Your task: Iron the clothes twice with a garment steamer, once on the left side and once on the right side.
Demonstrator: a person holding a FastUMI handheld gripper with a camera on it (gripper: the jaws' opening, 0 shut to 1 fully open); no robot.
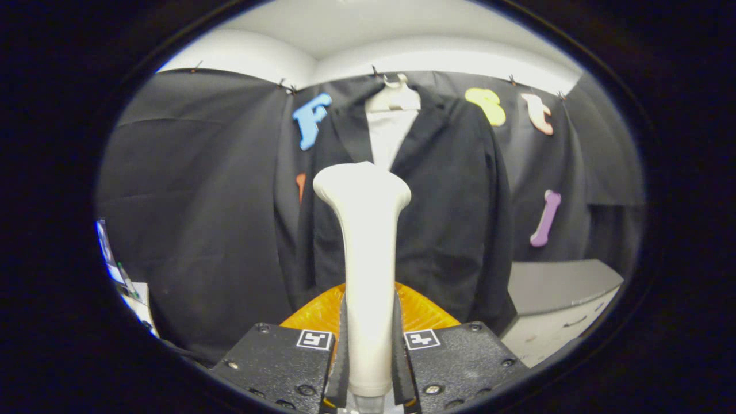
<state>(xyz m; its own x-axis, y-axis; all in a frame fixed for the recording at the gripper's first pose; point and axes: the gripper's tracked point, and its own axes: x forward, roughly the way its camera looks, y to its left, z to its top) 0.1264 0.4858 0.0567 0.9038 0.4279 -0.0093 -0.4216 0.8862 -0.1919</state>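
A cream-white garment steamer (368, 259) stands upright between my fingers, its wide head at the top. My gripper (369, 351) is shut on its handle, with both finger pads pressing its sides. Beyond the steamer a black jacket (448, 218) hangs on a white hanger (395, 95) against the black cloth wall, its white lining showing at the open collar. The steamer head covers the jacket's middle and stands a little apart from the cloth. An orange part (420, 310) of the gripper shows behind the handle.
A grey cabinet (558, 299) with a flat top stands low on the right, just beside the jacket's hem. Some papers and small items (123, 276) sit at the far left. Black cloth wall (195, 201) hangs left of the jacket.
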